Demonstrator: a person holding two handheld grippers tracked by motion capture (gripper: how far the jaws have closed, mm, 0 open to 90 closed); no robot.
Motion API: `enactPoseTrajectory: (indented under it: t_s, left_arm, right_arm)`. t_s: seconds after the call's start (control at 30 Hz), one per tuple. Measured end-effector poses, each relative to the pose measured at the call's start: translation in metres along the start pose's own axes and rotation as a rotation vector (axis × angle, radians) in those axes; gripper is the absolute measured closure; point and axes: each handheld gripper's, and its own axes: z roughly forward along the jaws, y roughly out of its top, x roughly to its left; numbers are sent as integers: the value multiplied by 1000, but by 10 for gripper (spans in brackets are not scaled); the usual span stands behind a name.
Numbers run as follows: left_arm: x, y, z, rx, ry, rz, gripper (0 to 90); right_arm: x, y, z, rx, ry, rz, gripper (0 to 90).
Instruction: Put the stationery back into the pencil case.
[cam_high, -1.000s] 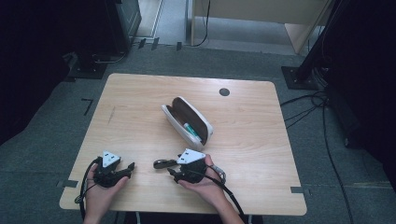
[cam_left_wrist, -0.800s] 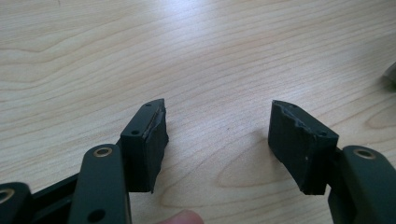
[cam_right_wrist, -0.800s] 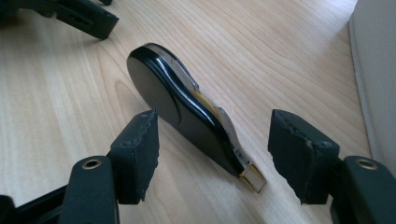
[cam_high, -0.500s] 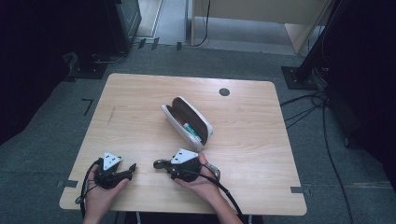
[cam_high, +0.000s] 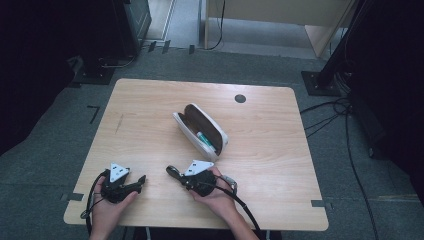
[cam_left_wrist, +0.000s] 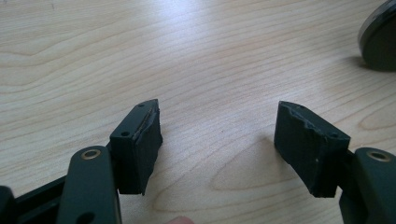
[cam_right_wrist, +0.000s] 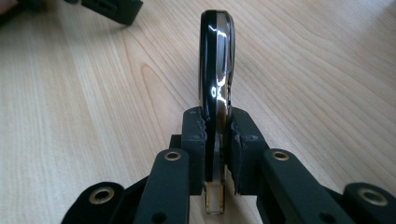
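My right gripper (cam_right_wrist: 217, 135) is shut on a thin glossy black object (cam_right_wrist: 216, 56) with a gold-coloured edge. The object stands on edge between the pads, and the jaws have just been closing on it. In the high view the right gripper (cam_high: 176, 175) lies near the table's front edge, with the black object (cam_high: 171, 171) sticking out to its left. My left gripper (cam_high: 141, 181) rests at the front left. Its jaws have just been opening, and the left gripper (cam_left_wrist: 217, 140) stands open over bare wood. The black object (cam_left_wrist: 380, 37) shows beyond it at the upper right.
An open white glasses case (cam_high: 200, 131) with a brown lining lies in the middle of the wooden table (cam_high: 150, 110), with something green (cam_high: 205, 140) inside. A black cable hole (cam_high: 240, 98) sits near the far edge. Dark stands and cables surround the table on the floor.
The right gripper's jaws have drawn together on the black object. Both hands have stayed where they were.
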Motion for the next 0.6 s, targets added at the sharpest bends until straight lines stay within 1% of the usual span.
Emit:
enactPoseTrajectory:
  t_s: [0.1,0.23,0.27,0.37,0.47,0.6]
  left_arm:
    - [-1,0,0,4,1,10,296]
    - [-1,0,1,5,-4,13,279]
    - [-2,0,1,5,-5,13,273]
    - [-2,1,1,12,-12,17,231]
    - [-3,1,2,27,5,24,172]
    - [-3,1,3,34,16,18,133]
  right_arm:
    - [0,3,-5,-15,4,16,784]
    - [1,6,-15,-39,-11,14,784]
    - [1,7,-17,-39,-11,24,784]
    - [0,11,-26,-56,-17,27,784]
    - [0,14,-33,-72,-22,26,784]
    - [-1,20,-43,-87,-34,29,784]
